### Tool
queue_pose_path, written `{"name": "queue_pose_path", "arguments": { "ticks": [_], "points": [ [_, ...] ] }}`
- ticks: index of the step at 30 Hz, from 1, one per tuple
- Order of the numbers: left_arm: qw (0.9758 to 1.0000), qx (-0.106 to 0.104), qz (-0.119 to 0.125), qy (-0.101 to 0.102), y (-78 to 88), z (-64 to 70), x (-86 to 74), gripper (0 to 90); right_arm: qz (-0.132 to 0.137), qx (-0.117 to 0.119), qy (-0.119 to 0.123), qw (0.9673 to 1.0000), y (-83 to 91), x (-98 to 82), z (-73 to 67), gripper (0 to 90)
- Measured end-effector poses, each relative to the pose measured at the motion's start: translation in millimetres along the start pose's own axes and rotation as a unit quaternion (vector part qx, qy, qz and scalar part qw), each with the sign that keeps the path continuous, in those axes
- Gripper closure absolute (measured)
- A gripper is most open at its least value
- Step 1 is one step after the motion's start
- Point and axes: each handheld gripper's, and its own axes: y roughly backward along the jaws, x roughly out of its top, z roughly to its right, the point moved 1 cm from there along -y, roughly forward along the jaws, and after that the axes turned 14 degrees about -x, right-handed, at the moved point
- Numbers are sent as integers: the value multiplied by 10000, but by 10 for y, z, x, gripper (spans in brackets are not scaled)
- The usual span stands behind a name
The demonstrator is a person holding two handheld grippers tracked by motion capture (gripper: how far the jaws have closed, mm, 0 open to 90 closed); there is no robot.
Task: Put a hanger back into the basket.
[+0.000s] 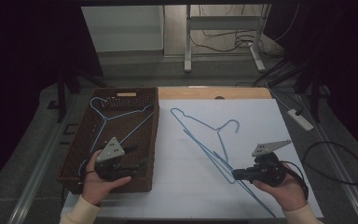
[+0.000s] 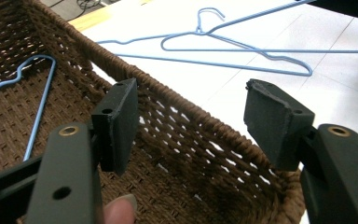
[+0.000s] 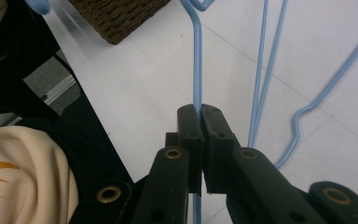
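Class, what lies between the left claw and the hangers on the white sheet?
In the left gripper view, the basket's woven wall lies between the open left claw and the hangers.

a lab or test room set up for recording, not a home. the white table (image 1: 242, 126) stands as the one lit spot; black curtains (image 1: 23, 56) hang to its left and right. beyond its far edge stand the metal legs of a desk frame (image 1: 223, 32) with loose cables (image 1: 223, 39) on the bare floor. just right of the table lies a power strip (image 1: 300, 119) with a looping black cord (image 1: 340, 163).
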Motion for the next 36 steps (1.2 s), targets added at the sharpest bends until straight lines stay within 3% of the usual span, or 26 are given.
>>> {"name": "queue_pose_path", "arguments": {
  "ticks": [6, 10, 14, 20, 24, 33, 36],
  "points": [
    [9998, -109, -22, -186, -108, 43, 171, 360, 85, 151, -3, 9999, 31, 24, 3, 878],
    [9994, -283, -29, -191, -188, 55, 297, 358, 127, 227, -29, 9997, 46, 23, 13, 878],
    [9987, -363, -23, -358, -260, 101, 442, 352, 181, 280, -51, 9994, 64, 21, 26, 878],
    [9979, -510, -66, -389, -391, 111, 605, 347, 209, 280, -36, 9994, 83, 22, 30, 878],
    [9970, -627, -217, -392, -537, 113, 706, 336, 213, 302, -2, 9993, 91, 25, 30, 878],
    [9921, -958, -566, -577, -892, 126, 937, 323, 274, 419, 66, 9987, 142, 31, 15, 878],
    [9882, -1071, -779, -765, -1003, 125, 993, 322, 292, 447, 75, 9985, 158, 30, 16, 878]
  ]
}}
